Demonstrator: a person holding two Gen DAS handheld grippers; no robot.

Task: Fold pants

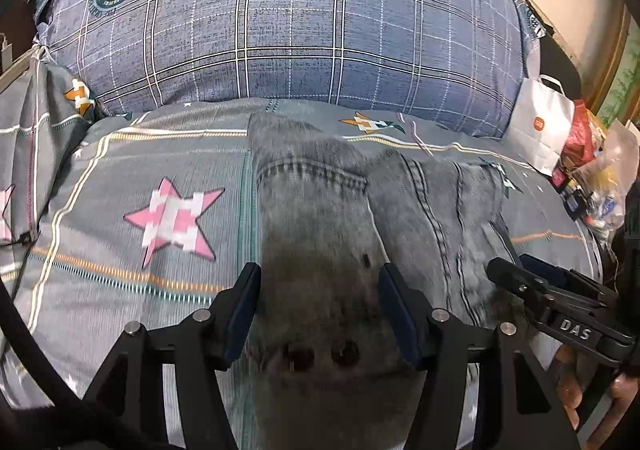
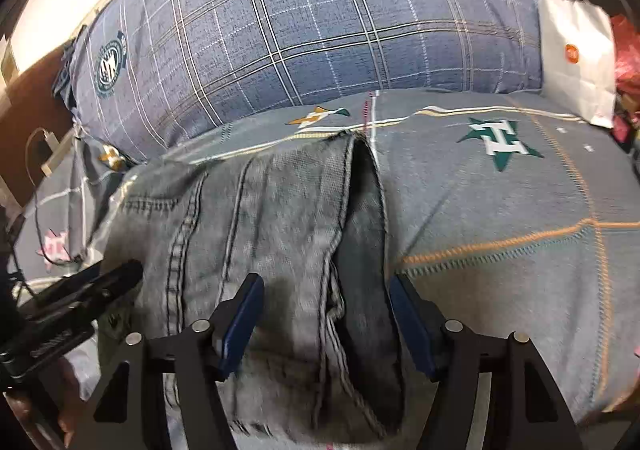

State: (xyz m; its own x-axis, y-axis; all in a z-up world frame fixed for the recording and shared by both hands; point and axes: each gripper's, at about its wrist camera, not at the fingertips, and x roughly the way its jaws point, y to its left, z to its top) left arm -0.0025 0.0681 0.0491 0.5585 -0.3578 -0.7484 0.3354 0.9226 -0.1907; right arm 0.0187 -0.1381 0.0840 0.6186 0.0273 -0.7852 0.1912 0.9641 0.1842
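Grey-blue denim pants [image 1: 332,218] lie bunched on a grey star-print bedspread [image 1: 120,258]. My left gripper [image 1: 320,274] is open, its blue-padded jaws straddling the pants' left part just above the cloth. My right gripper [image 2: 327,286] is open too, its jaws either side of a dark fold at the pants' [image 2: 256,218] right edge. Each gripper shows in the other's view: the right one at the right of the left wrist view [image 1: 532,286], the left one at the left of the right wrist view [image 2: 88,290]. Neither pinches cloth.
A big blue plaid pillow [image 1: 288,18] lies across the back of the bed. A white paper bag [image 1: 540,126] and several plastic bags [image 1: 600,166] stand at the bed's right side. A cable and a charger [image 2: 48,146] lie at the left.
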